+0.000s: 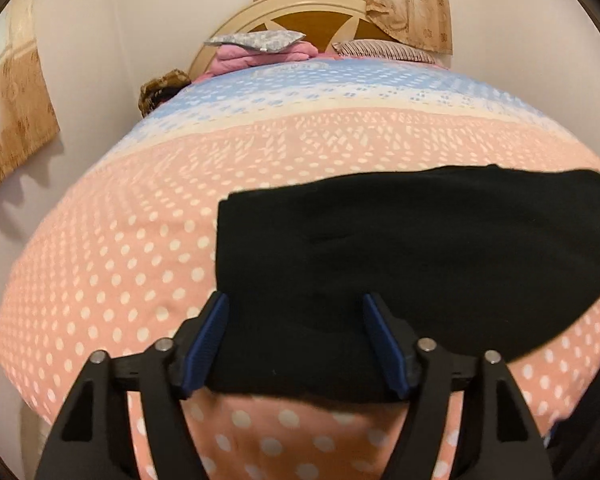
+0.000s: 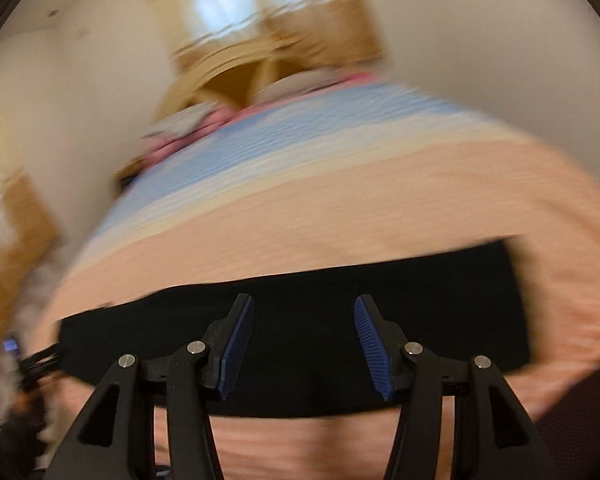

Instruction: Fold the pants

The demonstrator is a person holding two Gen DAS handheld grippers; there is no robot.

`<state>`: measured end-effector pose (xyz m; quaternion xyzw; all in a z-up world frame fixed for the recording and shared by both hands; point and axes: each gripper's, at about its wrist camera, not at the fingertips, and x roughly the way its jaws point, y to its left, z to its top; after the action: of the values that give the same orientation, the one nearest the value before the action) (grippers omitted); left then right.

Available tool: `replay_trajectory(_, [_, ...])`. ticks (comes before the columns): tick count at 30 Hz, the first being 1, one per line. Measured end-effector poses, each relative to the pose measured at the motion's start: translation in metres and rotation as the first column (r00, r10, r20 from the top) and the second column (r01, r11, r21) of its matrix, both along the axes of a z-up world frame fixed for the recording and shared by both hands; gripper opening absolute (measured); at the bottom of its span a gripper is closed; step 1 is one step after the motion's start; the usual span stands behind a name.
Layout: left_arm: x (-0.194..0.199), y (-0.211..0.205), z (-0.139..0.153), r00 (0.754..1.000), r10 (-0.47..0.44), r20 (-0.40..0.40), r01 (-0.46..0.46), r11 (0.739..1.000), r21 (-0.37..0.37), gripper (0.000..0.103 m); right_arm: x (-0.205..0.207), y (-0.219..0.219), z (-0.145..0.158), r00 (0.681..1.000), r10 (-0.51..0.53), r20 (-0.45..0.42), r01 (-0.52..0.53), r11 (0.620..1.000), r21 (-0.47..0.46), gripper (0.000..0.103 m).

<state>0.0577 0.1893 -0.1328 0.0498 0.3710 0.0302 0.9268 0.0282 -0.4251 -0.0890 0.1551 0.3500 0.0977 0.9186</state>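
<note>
- Left wrist view: the left claw (image 1: 296, 300) has its jaws spread apart, the blue pads (image 1: 382, 344) clear of any cloth between them.
- The black pants (image 1: 400, 264) lie folded into a broad flat block on the bed (image 1: 112, 248), whose cover is pink with white dots near the camera and blue farther off.
- The claw hangs over the near left part of the pants; whether its tips touch the cloth cannot be told.
- At the far end stand a curved wooden headboard (image 1: 300, 12), a pile of pillows (image 1: 260, 50) and a patterned curtain (image 1: 412, 4) against a pale wall.
- Right wrist view: the picture is heavily blurred.
- The right claw (image 2: 304, 304) also stands with its jaws apart and nothing pinched between the pads (image 2: 374, 344).
- The pants (image 2: 300, 320) show as a long dark band across the pink cover of the bed (image 2: 340, 208), directly beyond the claw.
- The headboard (image 2: 236, 76) is visible far off.
</note>
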Motion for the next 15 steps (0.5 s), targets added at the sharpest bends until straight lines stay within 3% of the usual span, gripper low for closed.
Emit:
replay_trajectory(3, [0.008, 0.006, -0.004, 1.0, 0.012, 0.007, -0.012, 1.0, -0.022, 0.085, 0.04, 0.075, -0.003, 0.981, 0.186, -0.061, -0.183, 0.982, 0.055, 0.054])
replay_trajectory(5, [0.008, 0.015, -0.003, 0.999, 0.048, -0.004, -0.048, 0.995, -0.084, 0.084, 0.066, 0.127, -0.007, 0.952, 0.289, -0.099, -0.282, 0.956, 0.082, 0.054])
replay_trajectory(7, [-0.002, 0.005, 0.012, 0.997, 0.058, 0.044, -0.055, 0.996, -0.067, 0.081, 0.095, 0.177, -0.012, 0.913, 0.38, -0.15, -0.365, 0.923, 0.12, 0.054])
replay_trajectory(10, [-0.013, -0.025, 0.035, 0.992, -0.019, 0.124, 0.026, 0.998, -0.056, 0.082, 0.134, 0.244, -0.023, 0.853, 0.477, -0.211, -0.444, 0.876, 0.186, 0.054])
replay_trajectory(12, [-0.012, -0.047, 0.042, 0.987, -0.093, 0.134, 0.108, 0.988, -0.108, 0.083, 0.16, 0.286, -0.033, 0.821, 0.508, -0.259, -0.46, 0.859, 0.225, 0.054])
replay_trajectory(15, [-0.004, -0.082, 0.038, 0.973, -0.191, 0.134, 0.207, 0.971, -0.118, 0.083, 0.188, 0.329, -0.047, 0.792, 0.523, -0.316, -0.464, 0.851, 0.245, 0.054])
